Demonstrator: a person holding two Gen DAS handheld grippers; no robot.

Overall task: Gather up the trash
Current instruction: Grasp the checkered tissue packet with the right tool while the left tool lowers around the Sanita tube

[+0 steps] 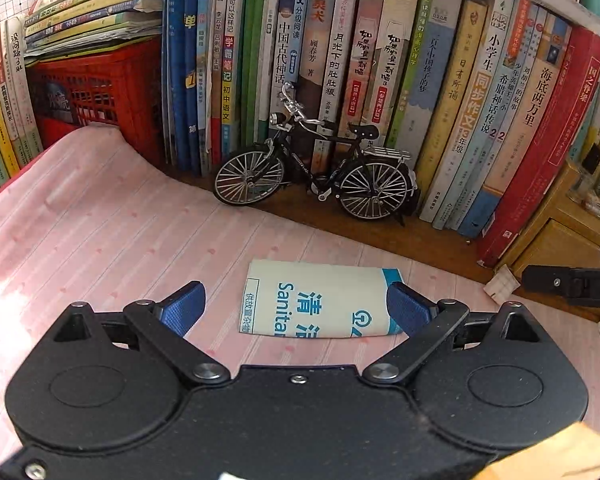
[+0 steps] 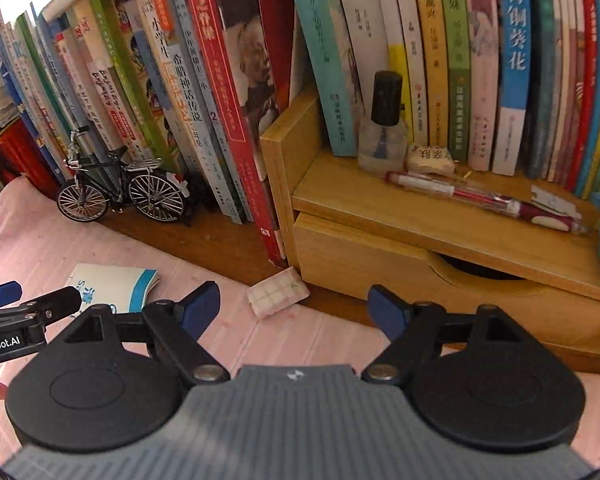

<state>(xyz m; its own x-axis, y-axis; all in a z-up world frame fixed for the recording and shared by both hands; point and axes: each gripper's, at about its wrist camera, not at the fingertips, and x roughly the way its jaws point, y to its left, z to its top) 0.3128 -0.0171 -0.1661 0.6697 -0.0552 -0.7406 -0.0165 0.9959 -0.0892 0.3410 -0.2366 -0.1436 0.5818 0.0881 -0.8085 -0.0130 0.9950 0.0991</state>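
A flat white paper bag with blue print (image 1: 320, 300) lies on the pink striped cloth (image 1: 100, 240). My left gripper (image 1: 296, 308) hangs open just above it, blue pads either side, not pressing. The same bag (image 2: 112, 284) shows at the left of the right wrist view. A small crumpled white paper with a grid pattern (image 2: 278, 294) lies by the foot of the wooden organizer (image 2: 380, 260); it also appears as a scrap (image 1: 500, 284) in the left wrist view. My right gripper (image 2: 294, 312) is open, the crumpled paper just beyond and between its fingertips.
A row of upright books (image 1: 340, 60) lines the back, with a model bicycle (image 1: 316, 176) in front. A red crate (image 1: 100, 88) sits at the left. On the organizer shelf rest a small glass bottle (image 2: 384, 132), an eraser (image 2: 430, 160) and a red pen (image 2: 480, 196).
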